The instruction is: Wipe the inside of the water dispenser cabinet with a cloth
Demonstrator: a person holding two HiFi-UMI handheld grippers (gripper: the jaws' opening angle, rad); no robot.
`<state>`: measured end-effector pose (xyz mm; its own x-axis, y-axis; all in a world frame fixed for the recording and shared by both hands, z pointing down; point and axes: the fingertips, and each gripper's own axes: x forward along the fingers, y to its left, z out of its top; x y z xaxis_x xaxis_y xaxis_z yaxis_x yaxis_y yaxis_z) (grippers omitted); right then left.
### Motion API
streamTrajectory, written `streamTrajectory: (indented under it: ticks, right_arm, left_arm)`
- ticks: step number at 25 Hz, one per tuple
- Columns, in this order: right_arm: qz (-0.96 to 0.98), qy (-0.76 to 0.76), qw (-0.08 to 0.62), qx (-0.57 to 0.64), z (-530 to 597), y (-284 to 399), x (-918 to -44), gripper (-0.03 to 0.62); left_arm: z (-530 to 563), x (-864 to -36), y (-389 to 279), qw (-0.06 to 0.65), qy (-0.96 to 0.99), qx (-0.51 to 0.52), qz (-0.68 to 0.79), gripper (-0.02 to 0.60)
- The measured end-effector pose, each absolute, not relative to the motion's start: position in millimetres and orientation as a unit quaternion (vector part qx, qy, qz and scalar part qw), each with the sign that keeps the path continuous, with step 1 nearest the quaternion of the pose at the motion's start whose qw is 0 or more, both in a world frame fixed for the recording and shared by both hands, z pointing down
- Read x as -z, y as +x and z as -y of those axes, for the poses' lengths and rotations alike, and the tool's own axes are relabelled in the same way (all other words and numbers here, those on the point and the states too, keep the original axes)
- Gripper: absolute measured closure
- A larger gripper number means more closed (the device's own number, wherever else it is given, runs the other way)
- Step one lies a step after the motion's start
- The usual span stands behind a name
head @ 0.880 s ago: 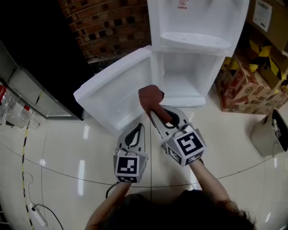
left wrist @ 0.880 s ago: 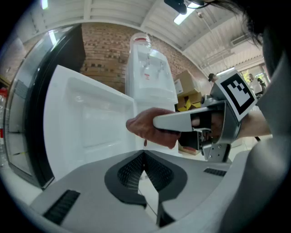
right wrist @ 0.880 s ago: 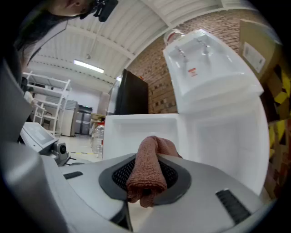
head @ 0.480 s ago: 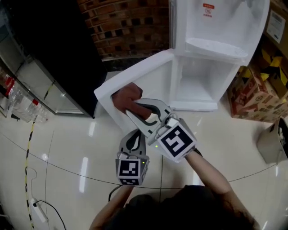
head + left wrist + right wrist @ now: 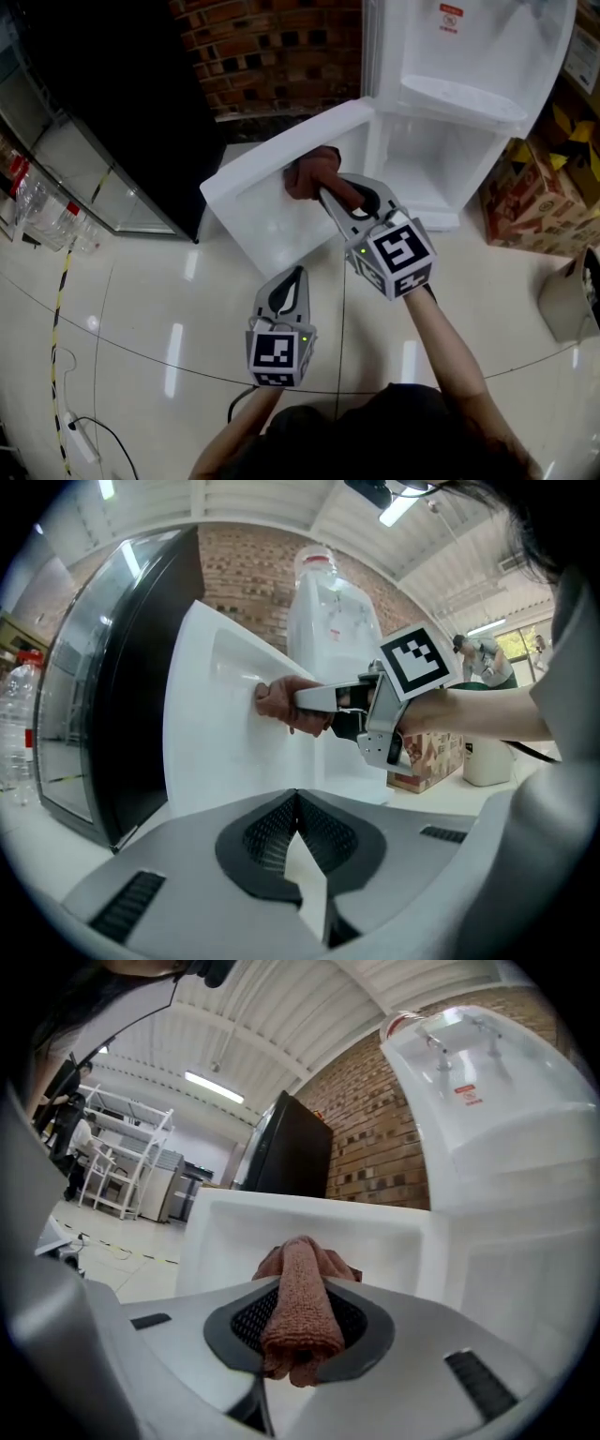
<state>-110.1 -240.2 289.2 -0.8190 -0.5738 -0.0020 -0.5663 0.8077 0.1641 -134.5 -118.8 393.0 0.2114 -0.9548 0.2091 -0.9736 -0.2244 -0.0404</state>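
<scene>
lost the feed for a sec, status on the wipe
Right gripper shut on cloth, cloth pressed to inside of open cabinet door. Left gripper shut, empty, held back low. Nothing blocking the door.

A red-brown brick wall (image 5: pixel 272 47) rises at the back, with a tall black cabinet (image 5: pixel 94 112) to its left. Clear plastic bottles (image 5: pixel 37 211) stand at the far left of the glossy pale tiled floor (image 5: pixel 141 309). A white power strip (image 5: pixel 80 442) lies lower left. Printed cardboard boxes (image 5: pixel 553 187) are stacked at the right, near a pale bin (image 5: pixel 567 295). White shelving (image 5: pixel 131 1162) stands far off under a ceiling light (image 5: pixel 214 1087).
</scene>
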Motion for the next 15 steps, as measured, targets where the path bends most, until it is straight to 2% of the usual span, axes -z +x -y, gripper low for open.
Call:
streamTrajectory:
  ticks: [8, 15]
  right_arm:
    - [0.925, 0.377, 0.026, 0.052, 289, -51, -298, 0.51]
    - [0.951, 0.302, 0.023, 0.068, 229, -84, -306, 0.51]
  left_arm:
    - [117, -396, -128, 0.049, 0.779, -0.1, 0.617, 0.595]
    - [113, -405, -131, 0.057, 0.774, -0.107, 0.621, 0.595]
